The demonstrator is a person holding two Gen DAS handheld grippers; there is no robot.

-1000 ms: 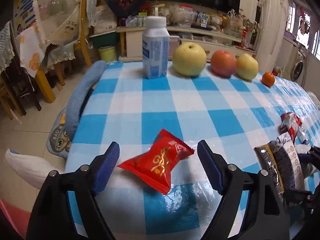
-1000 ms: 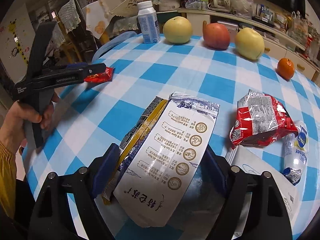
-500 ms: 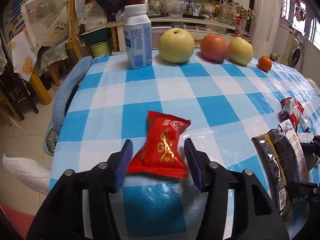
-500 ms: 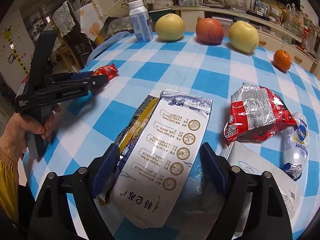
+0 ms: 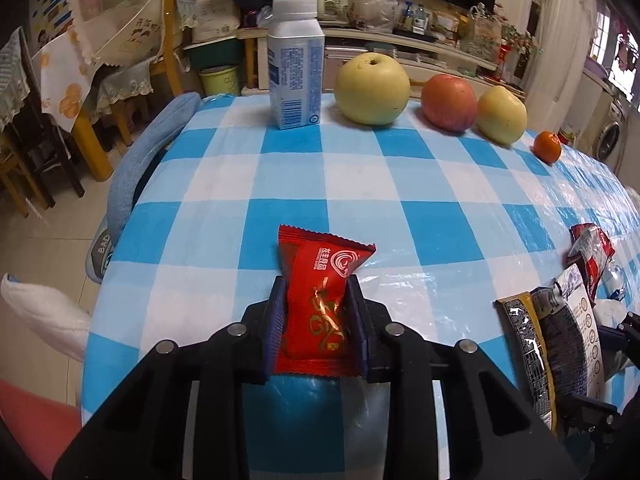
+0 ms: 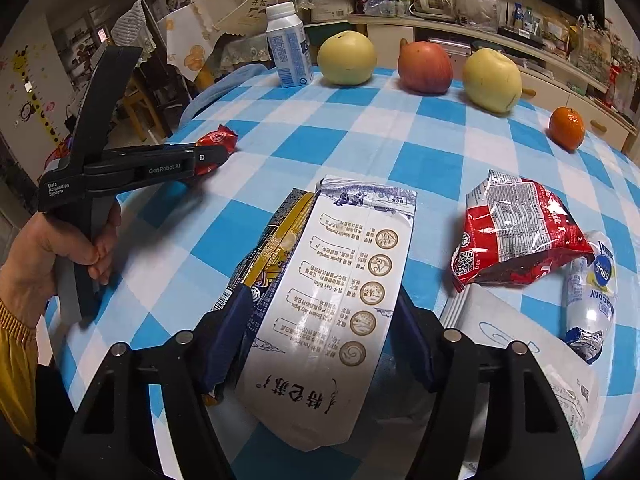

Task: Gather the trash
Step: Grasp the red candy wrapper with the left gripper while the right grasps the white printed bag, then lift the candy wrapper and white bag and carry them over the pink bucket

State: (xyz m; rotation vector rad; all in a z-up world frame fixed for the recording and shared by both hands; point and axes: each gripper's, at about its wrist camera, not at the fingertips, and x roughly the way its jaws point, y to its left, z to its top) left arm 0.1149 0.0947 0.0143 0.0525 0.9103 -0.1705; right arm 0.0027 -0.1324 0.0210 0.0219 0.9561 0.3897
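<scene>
A: What is going unseen? The red candy wrapper (image 5: 320, 312) is hiding its sides behind the jaws.

B: The white packet (image 6: 340, 304) is covering the gold packet (image 6: 276, 248) and a white sheet (image 6: 516, 344); the shelf clutter is blurring.

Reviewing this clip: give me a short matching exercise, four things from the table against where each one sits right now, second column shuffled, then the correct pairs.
Things
1. red candy wrapper
2. white packet
3. milk bottle
4. orange

Places
A. standing upright at the far edge of the table, beside the fruit
B. pinched between the fingers of the left gripper
C. lying between the fingers of the right gripper, on top of a black and gold packet
D. alone toward the far right, past the last pear

Pairs: 1-B, 2-C, 3-A, 4-D
</scene>
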